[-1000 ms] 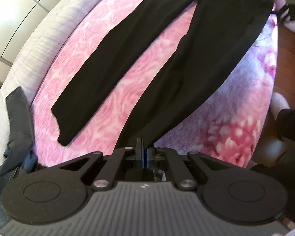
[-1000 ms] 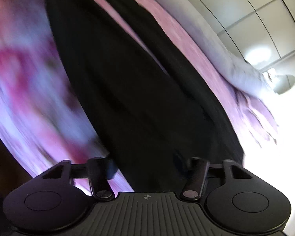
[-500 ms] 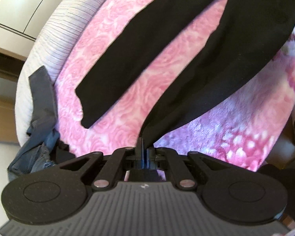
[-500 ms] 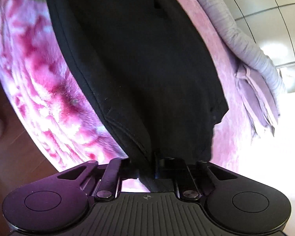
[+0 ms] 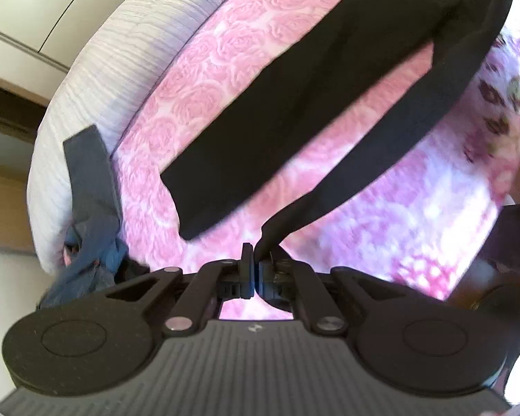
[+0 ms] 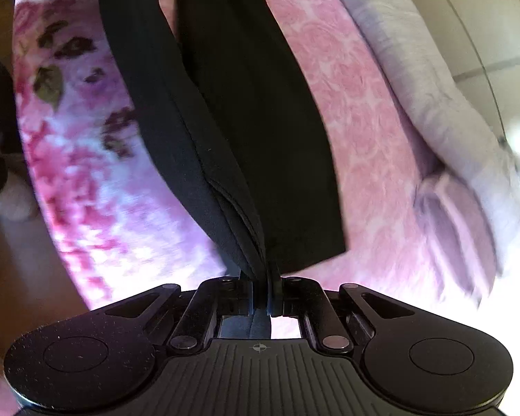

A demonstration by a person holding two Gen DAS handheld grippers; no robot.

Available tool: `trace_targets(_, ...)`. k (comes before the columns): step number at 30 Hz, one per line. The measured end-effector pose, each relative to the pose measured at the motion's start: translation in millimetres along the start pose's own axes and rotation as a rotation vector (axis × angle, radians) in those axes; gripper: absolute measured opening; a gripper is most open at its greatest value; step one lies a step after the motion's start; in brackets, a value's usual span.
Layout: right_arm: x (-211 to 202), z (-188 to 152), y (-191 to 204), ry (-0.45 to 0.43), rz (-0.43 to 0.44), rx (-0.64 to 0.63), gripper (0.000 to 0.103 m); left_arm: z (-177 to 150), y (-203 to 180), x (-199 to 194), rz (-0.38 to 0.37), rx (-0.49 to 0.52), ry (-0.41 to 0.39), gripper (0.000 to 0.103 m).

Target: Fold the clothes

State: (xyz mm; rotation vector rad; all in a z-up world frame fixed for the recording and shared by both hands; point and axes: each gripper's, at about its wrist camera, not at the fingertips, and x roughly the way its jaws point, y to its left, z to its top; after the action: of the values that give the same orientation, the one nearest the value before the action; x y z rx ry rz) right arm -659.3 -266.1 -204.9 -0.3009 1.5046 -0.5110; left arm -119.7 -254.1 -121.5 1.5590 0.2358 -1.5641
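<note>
Black trousers [image 5: 294, 104] spread lengthwise on pink rose blanket [image 5: 197, 79], two legs apart in a narrow V, far leg flat toward 10 o'clock. Near leg lifted at both ends: hem pinched tight in left gripper [image 5: 254, 265], waist corner clamped in right gripper [image 6: 260, 277]. No finished fold visible; judged as leg-over-leg fold under way, with the crosswise folds left after it. At 9 o'clock in left view, grey-blue garment [image 5: 90, 201] crumpled on white quilt [image 5: 121, 55].
</note>
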Motion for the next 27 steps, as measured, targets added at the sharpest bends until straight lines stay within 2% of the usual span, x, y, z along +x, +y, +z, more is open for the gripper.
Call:
trace_targets(3,17.2,25.6,-48.1,0.029,0.037,-0.058,0.005,24.9,34.7,29.5,-0.036,-0.004,0.007,0.002)
trace_targets(8,57.1,55.6,-118.0,0.057,0.059,-0.063,0.005,71.5,83.6,86.0,-0.087,-0.005,0.036,0.002)
trace_targets(12,102.7,74.3,-152.0,0.078,0.108,-0.071,0.005,108.0,117.5,132.8,-0.12,-0.002,0.066,0.002)
trace_targets(16,149.5,79.5,-172.2,0.086,0.176,-0.083,0.005,137.0,118.6,181.7,-0.119,0.032,0.126,0.002)
trace_targets(20,185.9,72.4,-180.5,0.067,0.283,-0.089,0.005,157.7,116.5,211.3,-0.105,0.024,0.169,0.002)
trace_targets(27,227.6,57.9,-208.2,0.026,0.395,0.064,0.008,194.5,116.8,260.7,-0.059,-0.005,0.231,0.002)
